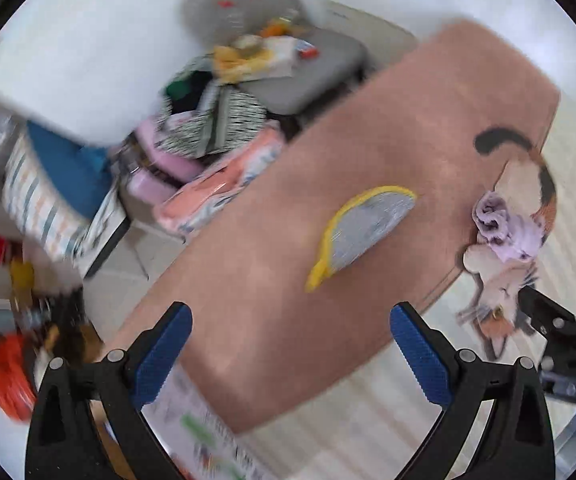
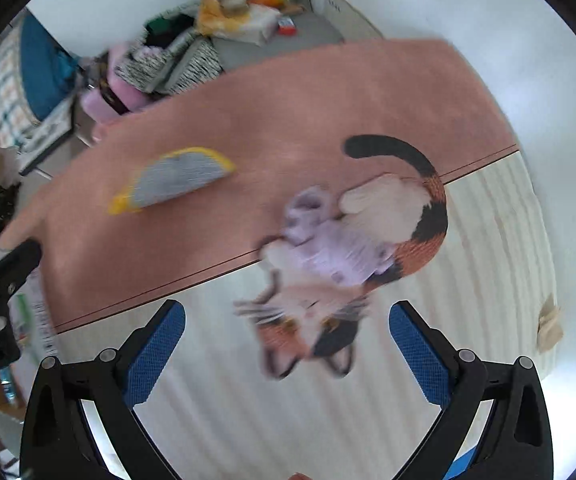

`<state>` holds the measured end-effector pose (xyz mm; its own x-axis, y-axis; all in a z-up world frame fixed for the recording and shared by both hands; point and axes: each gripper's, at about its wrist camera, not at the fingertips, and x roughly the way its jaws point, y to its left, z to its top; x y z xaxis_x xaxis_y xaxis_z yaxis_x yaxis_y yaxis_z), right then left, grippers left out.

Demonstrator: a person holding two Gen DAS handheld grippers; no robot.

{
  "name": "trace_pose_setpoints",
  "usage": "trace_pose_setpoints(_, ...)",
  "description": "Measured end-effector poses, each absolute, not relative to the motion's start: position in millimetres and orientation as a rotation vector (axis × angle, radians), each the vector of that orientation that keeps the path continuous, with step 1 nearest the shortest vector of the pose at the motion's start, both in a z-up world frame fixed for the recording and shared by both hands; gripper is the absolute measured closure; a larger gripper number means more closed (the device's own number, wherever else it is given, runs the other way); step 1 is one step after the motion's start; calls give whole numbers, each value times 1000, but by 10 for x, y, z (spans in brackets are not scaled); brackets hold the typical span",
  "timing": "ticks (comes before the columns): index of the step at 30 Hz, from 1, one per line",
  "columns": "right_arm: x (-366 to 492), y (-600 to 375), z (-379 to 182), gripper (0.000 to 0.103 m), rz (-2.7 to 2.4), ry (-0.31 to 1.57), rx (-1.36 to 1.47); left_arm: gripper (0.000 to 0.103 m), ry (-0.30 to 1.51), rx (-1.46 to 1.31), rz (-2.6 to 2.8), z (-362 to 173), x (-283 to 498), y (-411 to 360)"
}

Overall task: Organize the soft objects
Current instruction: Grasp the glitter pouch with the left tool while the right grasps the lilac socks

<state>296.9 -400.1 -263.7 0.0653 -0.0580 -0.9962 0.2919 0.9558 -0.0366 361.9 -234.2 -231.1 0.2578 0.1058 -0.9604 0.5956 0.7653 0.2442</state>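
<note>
1. The left gripper [image 1: 291, 354] hangs above the pink rug [image 1: 272, 240] with its blue-padded fingers [image 1: 160, 356] spread wide and nothing between them.
2. The right gripper [image 2: 287, 354] is likewise wide apart and holds nothing, tilted down over the striped cream mat [image 2: 248, 420].
3. A folded grey cloth with yellow trim [image 1: 362, 232] lies flat on the pink rug, apart from both grippers.
4. A crumpled lilac cloth [image 2: 328, 240] rests on the cat-shaped mat [image 2: 392, 208], which overlaps the rug's edge.
5. Both views are motion-blurred.
</note>
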Motion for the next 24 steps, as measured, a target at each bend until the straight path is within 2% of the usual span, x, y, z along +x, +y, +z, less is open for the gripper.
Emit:
trace_pose_setpoints(7,3302,-4322,-3266,0,-198,1609,116,2,1407,918,-438,-3306,3985,-2992)
trace_pose_setpoints(10,3380,-4373,-3520,0,-156,1665,85,2,1450,965,-450,-3535,4025,-3049)
trace_pose_setpoints(12,3407,-4382,-3641,0,-122,1693,75,5,1477,956,-471,-3609,4031,-3055)
trace_pose_setpoints(13,3413,-4392,-3690,1,-112,1702,82,18,1488,909,-483,-3584,4063,-3044)
trace_pose_setpoints(14,3417,-4401,-3727,7,-109,1709,92,42,1517,855,-501,-3560,4091,-3037)
trace_pose_setpoints(15,3419,-4409,-3758,21,-102,1713,104,51,1547,811,-509,-3563,4112,-3047)
trace_pose_setpoints(16,3417,-4424,-3784,29,-95,1717,133,57,1555,798,-488,-3553,4120,-3049)
trace_pose_setpoints(17,3411,-4449,-3804,41,-99,1718,158,59,1549,790,-479,-3545,4117,-3054)
trace_pose_setpoints(18,3405,-4457,-3799,47,-119,1710,164,59,1550,771,-477,-3546,4104,-3051)
trace_pose_setpoints(21,3376,-4481,-3785,57,-154,1704,211,60,1589,684,-463,-3581,4080,-2994)
trace_pose_setpoints(24,3325,-4477,-3746,59,-163,1697,271,62,1624,563,-440,-3544,4123,-2890)
